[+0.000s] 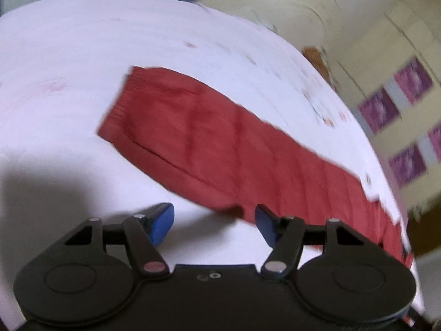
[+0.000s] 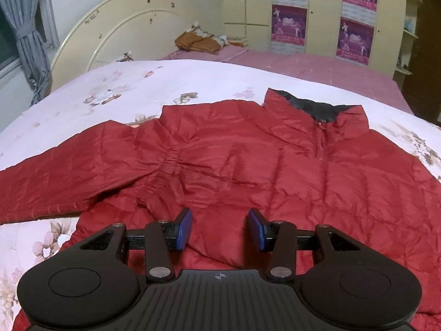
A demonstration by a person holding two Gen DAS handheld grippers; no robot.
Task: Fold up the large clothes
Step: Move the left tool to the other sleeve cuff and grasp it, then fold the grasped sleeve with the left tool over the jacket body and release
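A red puffer jacket lies spread flat on a pale floral quilt, front up, its dark-lined collar at the far side and one sleeve stretched out to the left. My right gripper is open and empty, hovering over the jacket's lower body. In the blurred left wrist view the jacket's sleeve runs across the quilt, its ribbed cuff at the far left end. My left gripper is open and empty, just short of the sleeve's near edge.
A cream headboard stands behind the bed at the left. A brown and floral bundle lies on the pink sheet beyond the quilt. A wardrobe with purple posters lines the far wall. A grey curtain hangs at the left.
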